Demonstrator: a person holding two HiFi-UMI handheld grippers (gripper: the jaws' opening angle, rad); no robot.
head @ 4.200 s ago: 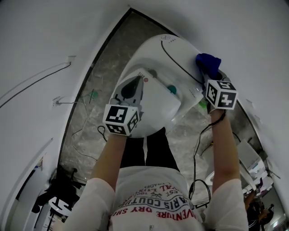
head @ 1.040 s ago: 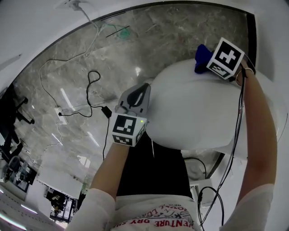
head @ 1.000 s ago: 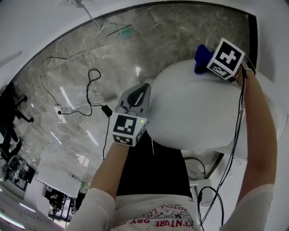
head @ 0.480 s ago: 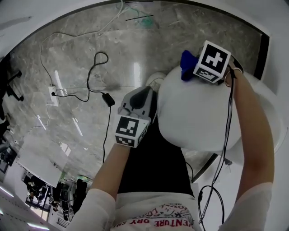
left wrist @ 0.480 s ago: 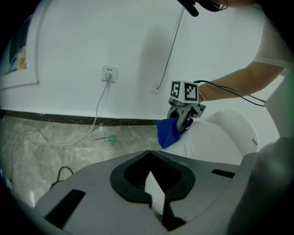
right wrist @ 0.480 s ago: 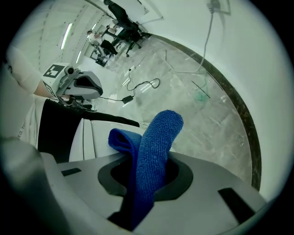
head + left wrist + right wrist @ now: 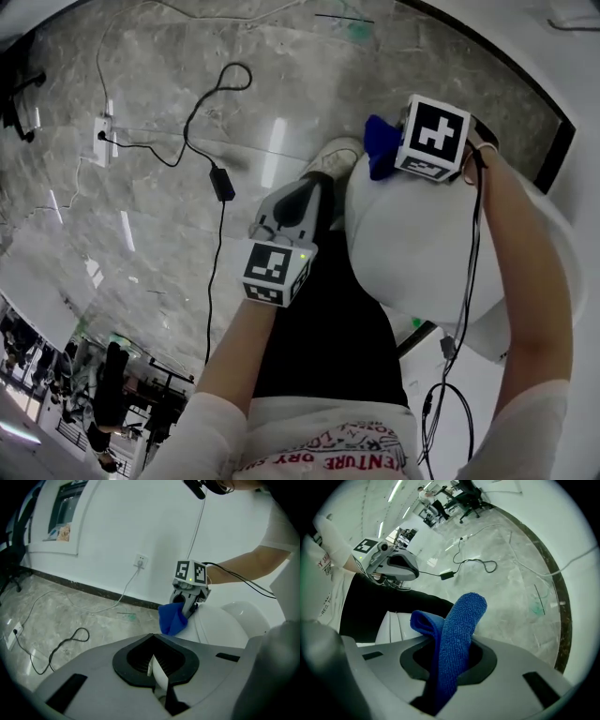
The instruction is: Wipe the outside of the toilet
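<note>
Legible print: one item, a slogan on the person's shirt, partly readable.
Red block capitals on the white cloth, upside down in the head view, give "…ENTURE" and "…RY SH". The smaller lines beside them are too fine to read, and red letters at the edge of the right gripper view are unclear. Cubes on the left gripper and right gripper carry black-and-white coded squares, no letters. Print on the framed wall panel is unreadable.
</note>
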